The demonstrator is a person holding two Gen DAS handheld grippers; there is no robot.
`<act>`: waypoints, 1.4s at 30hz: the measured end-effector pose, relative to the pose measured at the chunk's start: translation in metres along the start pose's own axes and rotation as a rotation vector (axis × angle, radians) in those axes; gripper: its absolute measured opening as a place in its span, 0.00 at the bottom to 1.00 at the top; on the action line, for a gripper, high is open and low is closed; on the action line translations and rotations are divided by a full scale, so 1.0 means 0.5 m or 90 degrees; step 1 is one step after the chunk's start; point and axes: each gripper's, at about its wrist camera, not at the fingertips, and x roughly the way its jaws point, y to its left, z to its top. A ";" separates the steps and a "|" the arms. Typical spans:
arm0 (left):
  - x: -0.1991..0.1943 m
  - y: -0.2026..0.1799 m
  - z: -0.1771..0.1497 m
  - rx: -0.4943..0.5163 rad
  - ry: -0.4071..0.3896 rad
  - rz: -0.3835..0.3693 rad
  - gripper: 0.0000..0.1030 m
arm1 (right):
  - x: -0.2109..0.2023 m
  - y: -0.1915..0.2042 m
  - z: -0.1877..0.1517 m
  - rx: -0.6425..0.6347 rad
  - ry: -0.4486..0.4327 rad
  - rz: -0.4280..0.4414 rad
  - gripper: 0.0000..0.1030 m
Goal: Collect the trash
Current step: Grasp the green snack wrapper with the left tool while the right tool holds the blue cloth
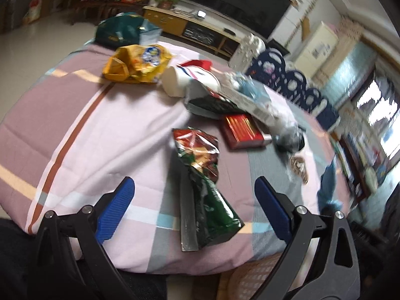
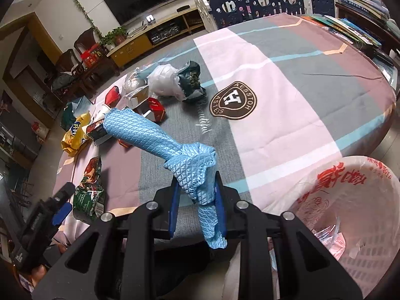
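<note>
My left gripper is open and empty, its blue pads on either side of a green and red snack bag that lies on the table; the bag also shows in the right wrist view. My right gripper is shut on a light blue quilted cloth and holds it above the table. Further trash lies beyond: a yellow bag, a white cup, a red box, a white plastic bag and a dark green bag.
A round table with a pink, grey and mauve cloth holds everything. A white bin lined with a printed plastic bag stands at the table's near right edge. Books lie at the far right. Navy chairs stand behind.
</note>
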 end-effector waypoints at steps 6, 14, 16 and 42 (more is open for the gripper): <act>0.037 -0.025 -0.006 0.042 0.039 0.034 0.86 | -0.004 -0.010 -0.010 0.001 0.008 0.007 0.25; 0.055 -0.021 -0.016 0.050 0.070 0.044 0.33 | -0.003 0.026 -0.023 -0.039 0.012 0.004 0.25; 0.052 -0.018 -0.016 0.046 0.066 0.039 0.30 | 0.000 0.034 -0.027 -0.046 0.016 0.003 0.25; 0.007 0.007 -0.008 0.001 0.004 -0.002 0.13 | 0.006 0.076 -0.042 -0.078 0.021 0.007 0.25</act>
